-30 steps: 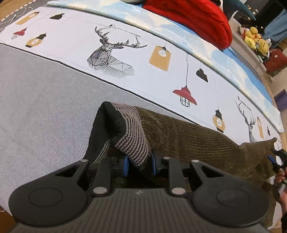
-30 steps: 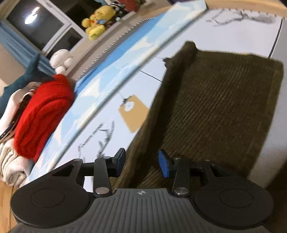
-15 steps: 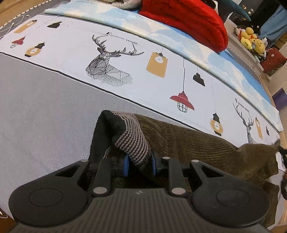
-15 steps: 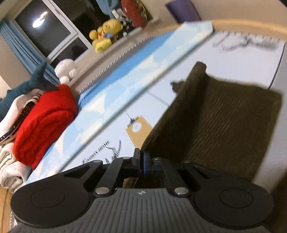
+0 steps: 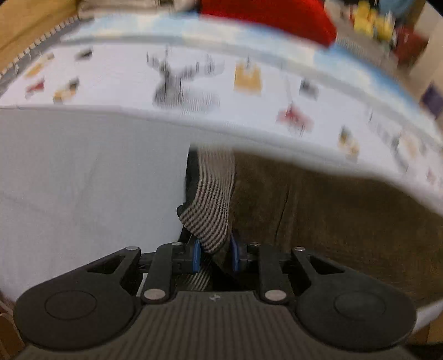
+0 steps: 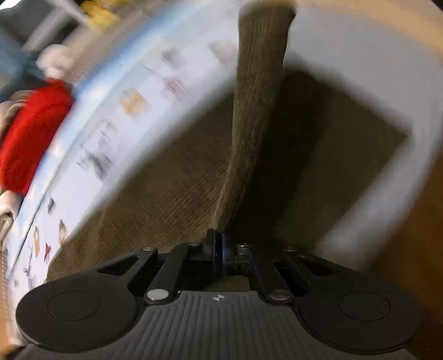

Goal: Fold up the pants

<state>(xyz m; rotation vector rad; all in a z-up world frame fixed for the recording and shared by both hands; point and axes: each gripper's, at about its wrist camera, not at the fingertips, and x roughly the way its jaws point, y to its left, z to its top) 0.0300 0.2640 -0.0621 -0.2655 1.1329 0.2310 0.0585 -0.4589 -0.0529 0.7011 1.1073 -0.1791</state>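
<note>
1. Now I'm clamping my left gripper [image 5: 214, 256] on the striped knit waistband [image 5: 211, 210] of the olive-brown corduroy pants [image 5: 318, 221] lying on the grey-and-white printed bedspread [image 5: 83, 171].
2. Meanwhile I'm pinching the lifted hem [image 6: 249, 138] in my right gripper [image 6: 217, 247], its jaws having just been closing, judging the fold under way.
3. Next I'm carrying the hem toward the waistband, edges aligned.

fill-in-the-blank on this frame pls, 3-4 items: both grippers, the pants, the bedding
1. The left gripper is clamped on the pants' ____-patterned waistband.
2. The right gripper is ____ on a fold of the pants.
3. The pants fabric is ____ in colour.
4. The bulky item at the far edge of the bed sheet is ____.

Missing words: striped; shut; olive-brown; red
</note>
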